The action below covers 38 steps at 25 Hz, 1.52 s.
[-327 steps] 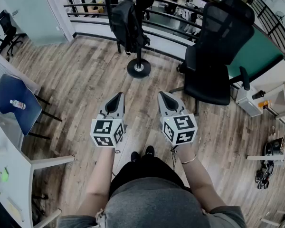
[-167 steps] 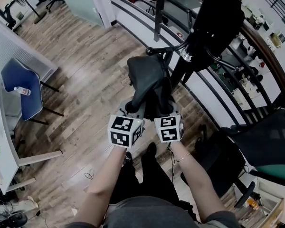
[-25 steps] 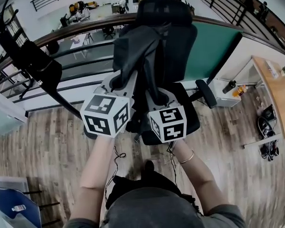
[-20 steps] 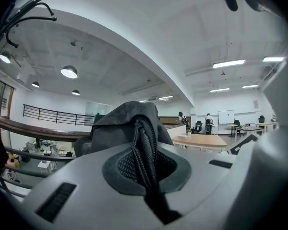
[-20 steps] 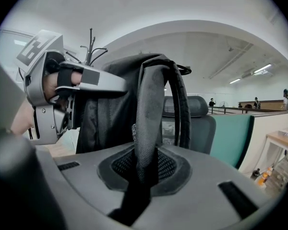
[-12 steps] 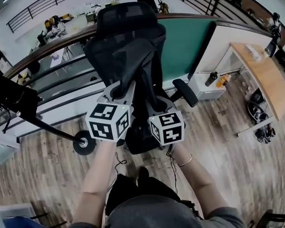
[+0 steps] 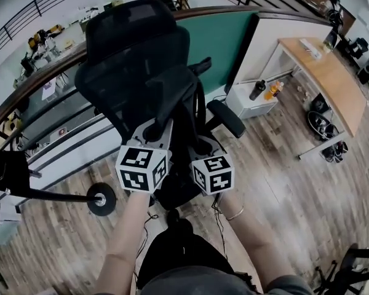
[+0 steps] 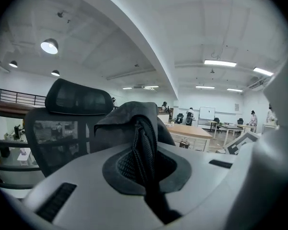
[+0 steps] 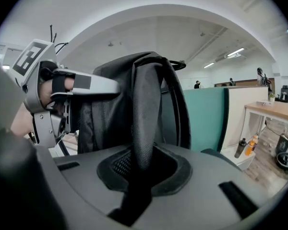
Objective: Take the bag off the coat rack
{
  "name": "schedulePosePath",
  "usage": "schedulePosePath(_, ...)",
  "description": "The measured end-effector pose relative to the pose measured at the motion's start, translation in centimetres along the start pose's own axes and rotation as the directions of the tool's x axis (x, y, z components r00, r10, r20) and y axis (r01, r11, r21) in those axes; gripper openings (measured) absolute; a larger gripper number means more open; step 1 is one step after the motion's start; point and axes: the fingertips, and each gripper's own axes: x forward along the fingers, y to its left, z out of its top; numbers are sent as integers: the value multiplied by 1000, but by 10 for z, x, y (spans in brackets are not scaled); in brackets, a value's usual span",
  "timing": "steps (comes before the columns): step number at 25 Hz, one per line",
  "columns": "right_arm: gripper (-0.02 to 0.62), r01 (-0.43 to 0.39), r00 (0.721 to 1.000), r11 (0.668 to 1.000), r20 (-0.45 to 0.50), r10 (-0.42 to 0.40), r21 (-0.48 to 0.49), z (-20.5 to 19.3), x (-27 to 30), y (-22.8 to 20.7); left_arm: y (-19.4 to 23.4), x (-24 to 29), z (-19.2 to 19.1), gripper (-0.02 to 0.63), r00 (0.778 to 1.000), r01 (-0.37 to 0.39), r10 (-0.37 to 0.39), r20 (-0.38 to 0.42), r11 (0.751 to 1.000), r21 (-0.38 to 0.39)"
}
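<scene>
Head view: the left gripper [image 7: 152,129] and right gripper [image 7: 204,145] hold the bag [image 7: 175,97] up in front of an office chair [image 7: 126,29]. Each gripper's jaws are clamped narrow on a strap [image 8: 143,147]. The coat rack [image 7: 80,196] stands well apart, left.

I've lifted the bag [image 9: 108,111] off the coat rack [image 7: 101,198]. My left hand-held gripper [image 7: 152,126] and right hand-held gripper [image 7: 200,144], empty over the floor at first, now grip it. I've turned; it hangs before the office chair [image 7: 129,39].
</scene>
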Motion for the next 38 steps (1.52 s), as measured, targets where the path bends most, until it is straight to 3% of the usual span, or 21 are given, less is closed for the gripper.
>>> schedulePosePath(16,65,117,990,977,-94,-101,179,-90,65,-67,15,92,-95,26,983,73,-76,-167,997,-26)
schedulePosePath(27,72,197,972,943,-182,-151,268,-146,80,-93,8,123,-150,26,956,114,-116,-268,993,-21)
schedulePosePath(38,74,258,957,906,-218,-192,336,-176,78,-118,-14,152,-176,26,931,197,-184,-314,980,10)
